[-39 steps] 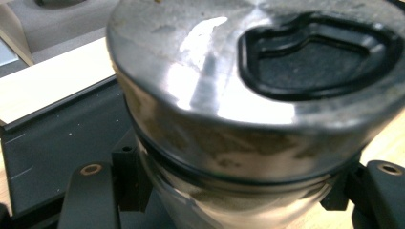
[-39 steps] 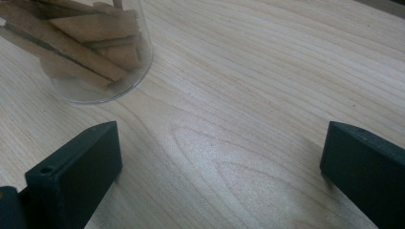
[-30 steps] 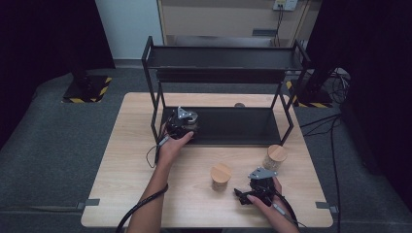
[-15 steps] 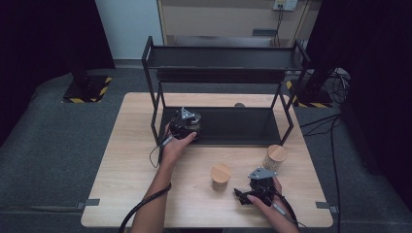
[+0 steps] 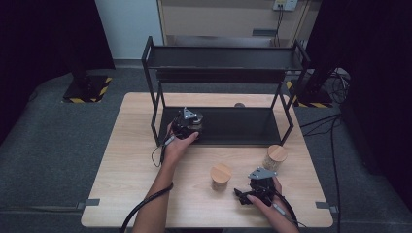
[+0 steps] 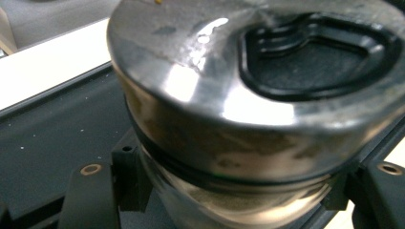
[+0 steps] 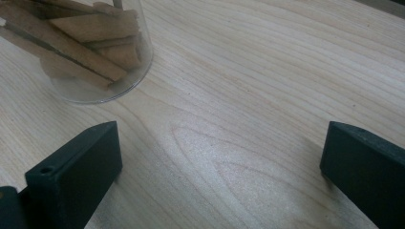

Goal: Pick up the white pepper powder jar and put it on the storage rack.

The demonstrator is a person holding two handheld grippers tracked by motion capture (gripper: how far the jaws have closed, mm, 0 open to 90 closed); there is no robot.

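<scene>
Left gripper: sitting in the middle left of the high view, at the left end of the rack's lower shelf; its jaws are clamping a jar with a metal lid.
Metal-lidded jar: taking up most of the left gripper view, glass body pinched between the two black jaws at the bottom of the frame; whether its base is touching the shelf cannot be told.
Metal lid: shiny steel, with a black recessed pull-tab piece showing at the upper right of the left gripper view.
Rack: black two-tier frame standing across the upper centre of the high view, on the far half of the worktop.
Lower shelf: dark tray lying under and behind the held jar.
Right gripper: resting at the lower right of the high view, near the front edge of the worktop; its jaws are standing wide apart with only bare wood between them.
Glass jar of wooden sticks: standing at the upper left of the right gripper view, just beyond the left jaw and apart from it.
Wood-lidded jars: one at lower centre of the high view, another to its upper right, both on the worktop.
Worktop: light wood.
</scene>
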